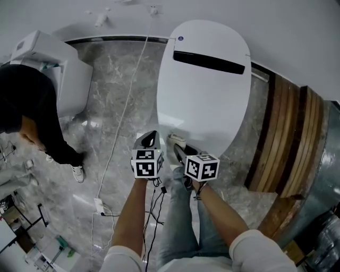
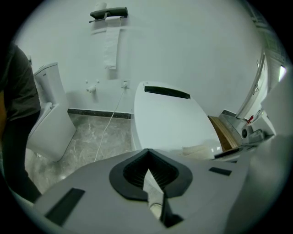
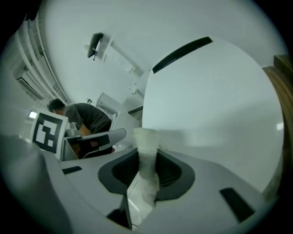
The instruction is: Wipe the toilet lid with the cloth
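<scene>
So, my right tool [image 3: 145, 170] is clamped on the cloth [image 3: 146, 148]. In the right gripper view a rolled, pale strip of it runs up between the jaws and sticks out past the tips. My left tool [image 2: 149, 177] has its jaws pressed together with nothing between them, and it hangs just left of the right one, both angled down.

From the head view the two tools sit side by side at the near end of the toilet lid [image 1: 204, 95], left tool [image 1: 150, 139] over the floor [image 1: 114, 85] edge, right tool [image 1: 178, 150] at the lid's near-left rim. The cloth [image 1: 175, 139] end lies right on that rim. The left gripper view shows the cloth [image 2: 197, 150] as a beige lump on the lid's front edge.

The lid is shut, white and glossy, with a dark slot near its far end.

Further out: a white cable [image 1: 125, 106] trails across the grey marble floor, a second toilet [image 1: 64, 74] stands on the left with a person [image 1: 32, 106] in dark clothes bent beside it, and a wooden panel [image 1: 289, 143] is on the right. There's a paper holder [image 2: 109, 13] up on the wall.
</scene>
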Demonstrator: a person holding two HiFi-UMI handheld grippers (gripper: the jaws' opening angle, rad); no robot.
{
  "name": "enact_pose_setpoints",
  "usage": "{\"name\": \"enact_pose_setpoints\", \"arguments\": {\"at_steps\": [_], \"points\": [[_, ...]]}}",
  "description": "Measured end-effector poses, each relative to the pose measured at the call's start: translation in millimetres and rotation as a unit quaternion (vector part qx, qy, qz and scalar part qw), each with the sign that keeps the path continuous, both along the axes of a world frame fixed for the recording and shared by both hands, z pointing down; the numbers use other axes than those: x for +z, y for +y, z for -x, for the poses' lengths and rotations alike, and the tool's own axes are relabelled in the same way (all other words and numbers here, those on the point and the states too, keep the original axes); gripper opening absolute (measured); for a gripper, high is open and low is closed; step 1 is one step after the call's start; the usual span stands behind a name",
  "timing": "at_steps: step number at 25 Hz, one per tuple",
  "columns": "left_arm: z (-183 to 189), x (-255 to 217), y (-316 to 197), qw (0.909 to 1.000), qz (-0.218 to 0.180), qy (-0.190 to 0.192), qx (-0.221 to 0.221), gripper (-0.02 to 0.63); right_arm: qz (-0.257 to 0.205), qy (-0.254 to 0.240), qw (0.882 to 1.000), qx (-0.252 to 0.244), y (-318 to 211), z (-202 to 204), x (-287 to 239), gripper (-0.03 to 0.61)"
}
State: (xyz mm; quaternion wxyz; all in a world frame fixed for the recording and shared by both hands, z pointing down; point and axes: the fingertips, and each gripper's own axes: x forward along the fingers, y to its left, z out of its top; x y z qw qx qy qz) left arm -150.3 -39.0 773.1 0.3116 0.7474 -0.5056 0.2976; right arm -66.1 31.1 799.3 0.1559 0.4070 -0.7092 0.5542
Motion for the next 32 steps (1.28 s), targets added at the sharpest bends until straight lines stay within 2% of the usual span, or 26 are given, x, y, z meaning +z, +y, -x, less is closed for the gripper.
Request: {"name": "enact_pose_setpoints", "arguments": {"at_steps": [3,6,12,17,20,25,32], "points": [[2,3,6,1.0,0.004,0.004,-0.007,0.012,-0.002,0.029,1.0,-0.005,-2,-2,10,0.098],[-2,8,15,0.9998,0.012,0.012,-0.012,0.012,0.002,0.047,0.999,-0.003,4,-26,14,0.1],[-18,12,23,0.9996,0.017,0.021,0.001,0.012,0.013,0.075,0.997,0.009,32,-97,19,0.1],[-24,13,22,0.9996,0.019,0.021,0.009,0.012,0.03,0.114,0.992,0.045,48,-167,26,0.1],[-25,14,23,0.9995,0.024,0.017,0.013,0.012,0.035,0.133,0.988,0.065,50,-193,26,0.1],[-29,10,25,0.9994,0.022,0.025,0.014,0.012,0.045,0.139,0.987,0.073,53,-199,29,0.1],[-37,-33,47,0.9987,0.018,0.047,-0.004,0.013,0.027,0.141,0.988,0.06,54,-181,-8,0.098]]}}
